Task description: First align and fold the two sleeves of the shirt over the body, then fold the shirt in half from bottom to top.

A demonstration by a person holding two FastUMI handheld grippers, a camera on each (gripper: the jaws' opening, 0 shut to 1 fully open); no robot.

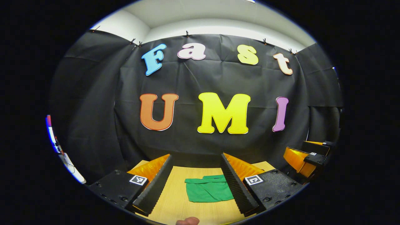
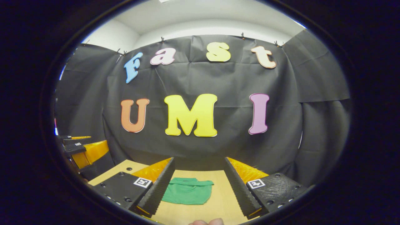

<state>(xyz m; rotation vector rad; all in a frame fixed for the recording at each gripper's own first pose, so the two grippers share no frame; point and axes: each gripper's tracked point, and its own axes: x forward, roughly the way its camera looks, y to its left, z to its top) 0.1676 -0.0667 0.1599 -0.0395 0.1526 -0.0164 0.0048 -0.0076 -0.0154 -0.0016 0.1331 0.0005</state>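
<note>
We have both tools lifted off the surface [image 1: 175, 203] and level, looking at the booth wall. The left tool [image 1: 195, 184] is released, jaws wide apart with nothing between them; the right tool [image 2: 197, 187] is the same, spread and empty. The green shirt [image 1: 207, 189] lies flat on the surface toward its far edge, roughly mid-width, well apart from either tool. It looks like a compact rectangle with no sleeves sticking out, so we judge both folds are done and the tools are parked clear so they don't drag the cloth. In the left gripper view the right tool shows off to the right, also raised. There are no containers here; nothing sits in or on anything but the surface.
</note>
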